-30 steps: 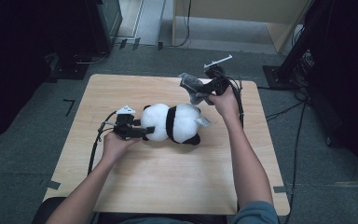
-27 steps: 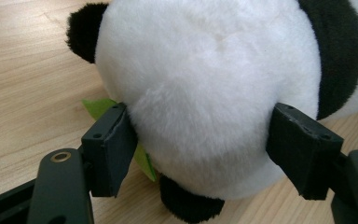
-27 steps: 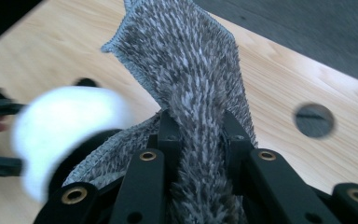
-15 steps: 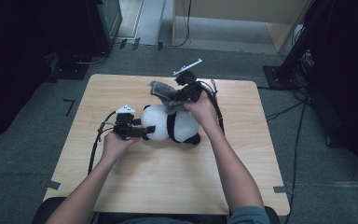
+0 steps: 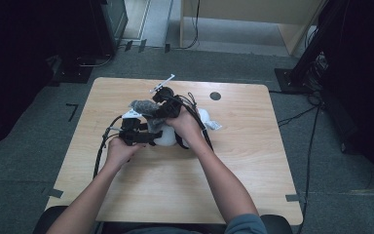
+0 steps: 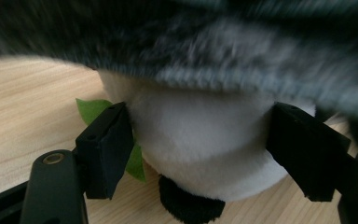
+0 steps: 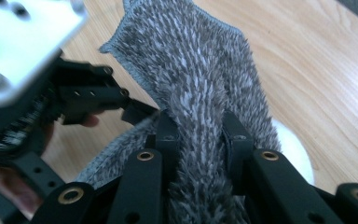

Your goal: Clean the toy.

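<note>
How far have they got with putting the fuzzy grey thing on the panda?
Done: the right claw has picked up the fuzzy grey cloth and brought it over the panda toy, and the left claw grips the panda's white body on the table. In hand: the cloth hangs just above the panda. Left: probably laying it on the toy and letting go.

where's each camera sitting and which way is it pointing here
High view: above the person's side, looking forward and down on the table; both forearms, left gripper, right gripper.
Left gripper view: rides the left gripper, looks level along its jaws, which flank the panda plush.
Right gripper view: rides the right gripper, looks down its jaws, shut on the grey furry cloth; a fingertip shows.
Shared: both gripper views see cloth and plush.
</note>
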A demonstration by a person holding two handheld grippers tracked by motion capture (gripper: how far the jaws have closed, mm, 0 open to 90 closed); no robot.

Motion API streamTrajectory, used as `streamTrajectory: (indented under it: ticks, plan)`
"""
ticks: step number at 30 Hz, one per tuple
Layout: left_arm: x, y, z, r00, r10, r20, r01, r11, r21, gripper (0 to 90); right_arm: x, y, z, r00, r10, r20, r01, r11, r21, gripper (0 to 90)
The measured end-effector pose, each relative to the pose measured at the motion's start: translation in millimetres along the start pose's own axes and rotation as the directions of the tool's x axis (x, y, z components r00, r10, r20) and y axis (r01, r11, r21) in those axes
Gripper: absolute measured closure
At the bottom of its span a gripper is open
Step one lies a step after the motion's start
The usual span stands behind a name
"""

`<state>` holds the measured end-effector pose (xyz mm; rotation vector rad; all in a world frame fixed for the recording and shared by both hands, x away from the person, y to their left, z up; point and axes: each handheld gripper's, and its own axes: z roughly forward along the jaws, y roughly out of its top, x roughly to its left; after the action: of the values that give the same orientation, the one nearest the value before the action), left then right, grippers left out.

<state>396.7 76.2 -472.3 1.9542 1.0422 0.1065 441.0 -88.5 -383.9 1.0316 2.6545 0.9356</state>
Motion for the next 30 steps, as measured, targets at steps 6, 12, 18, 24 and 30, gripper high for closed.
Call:
streamTrajectory:
  ticks: [6, 12, 18, 24, 30]
  plan:
    - [-0.3, 0.5, 0.1, 1.0000, -0.007, 0.000, 0.007, 1.0000, -0.001, 24.3, -4.8, -4.7, -3.8, 0.9997, 0.007, 0.022, -0.007, 1.000, -0.006, 73.4]
    - [1.5, 0.2, 1.0, 0.9994, -0.026, 0.021, 0.026, 0.9997, 0.000, 24.2, -16.5, -13.8, -15.9, 0.9981, 0.002, 0.062, -0.002, 1.000, -0.002, 73.9]
    - [1.6, -0.2, 1.3, 0.9996, -0.022, 0.019, 0.022, 0.9997, -0.004, 24.2, -29.0, -24.9, -32.3, 0.9945, 0.022, 0.102, -0.022, 1.000, -0.003, 74.0]
    - [1.5, 0.1, 1.3, 0.9996, -0.022, 0.018, 0.022, 0.9998, -0.004, 24.2, -44.8, -39.7, -50.8, 0.9898, 0.054, 0.132, -0.054, 0.999, -0.007, 74.1]
    - [1.4, 0.1, 1.3, 0.9997, -0.018, 0.018, 0.018, 0.9998, -0.005, 24.2, -57.8, -52.7, -66.0, 0.9856, 0.084, 0.147, -0.082, 0.996, -0.021, 74.1]
